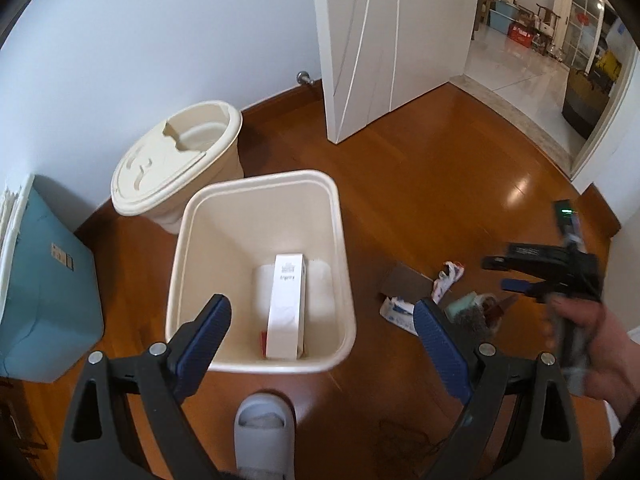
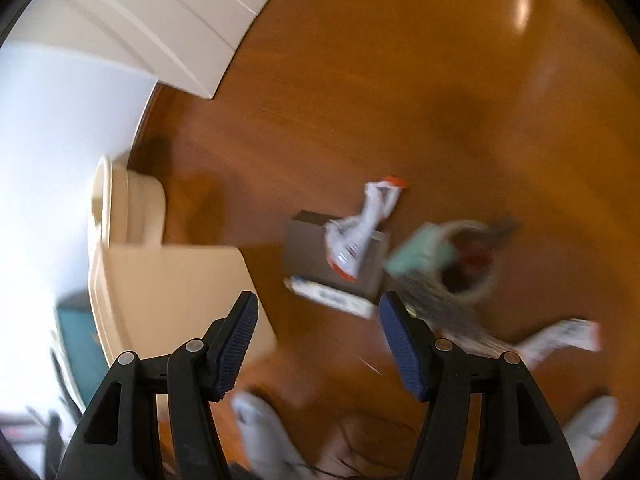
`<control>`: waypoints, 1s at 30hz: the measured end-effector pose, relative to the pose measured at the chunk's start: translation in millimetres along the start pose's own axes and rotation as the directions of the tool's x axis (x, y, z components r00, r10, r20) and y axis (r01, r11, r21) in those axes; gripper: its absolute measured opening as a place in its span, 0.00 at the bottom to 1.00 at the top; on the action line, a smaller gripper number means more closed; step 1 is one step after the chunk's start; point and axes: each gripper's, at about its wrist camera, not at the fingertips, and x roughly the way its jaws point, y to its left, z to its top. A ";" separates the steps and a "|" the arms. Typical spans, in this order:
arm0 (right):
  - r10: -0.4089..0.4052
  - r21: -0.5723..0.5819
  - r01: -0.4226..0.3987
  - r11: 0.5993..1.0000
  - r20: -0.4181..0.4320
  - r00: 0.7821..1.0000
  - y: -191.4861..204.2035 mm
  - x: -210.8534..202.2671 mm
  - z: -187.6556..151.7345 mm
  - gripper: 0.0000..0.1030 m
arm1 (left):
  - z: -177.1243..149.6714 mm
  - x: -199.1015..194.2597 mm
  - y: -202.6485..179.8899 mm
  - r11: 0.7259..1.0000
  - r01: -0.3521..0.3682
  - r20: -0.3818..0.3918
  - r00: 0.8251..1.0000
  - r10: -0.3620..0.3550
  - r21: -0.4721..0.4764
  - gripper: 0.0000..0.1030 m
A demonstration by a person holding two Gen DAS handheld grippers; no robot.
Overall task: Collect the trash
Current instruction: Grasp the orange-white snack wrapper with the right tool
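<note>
A cream square trash bin [image 1: 260, 216] stands on the wood floor with a white carton [image 1: 286, 304] inside. My left gripper [image 1: 322, 320] is open and empty above the bin's near rim. Trash lies on the floor to the bin's right: a grey card [image 2: 316, 256], a white and orange wrapper [image 2: 360, 232], a white and blue packet [image 2: 332, 298], a teal piece [image 2: 416, 254] and a paper cup [image 2: 468, 264]. My right gripper [image 2: 318, 320] is open and empty above this pile; it also shows in the left wrist view [image 1: 504, 272]. The right wrist view is blurred.
A round cream lidded bin [image 1: 176, 160] stands behind the square one by the wall. A blue box [image 1: 44, 280] is at the left. A white door [image 1: 384, 40] stands open to a tiled room. Grey slippers [image 1: 264, 428] are at the bottom.
</note>
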 end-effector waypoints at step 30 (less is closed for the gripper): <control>0.176 -0.099 -0.174 0.980 0.006 0.984 -65.3 0.4 76.6 0.26 | -13.2 89.5 -144.1 0.985 0.046 -0.074 0.997 -0.034 0.169 0.91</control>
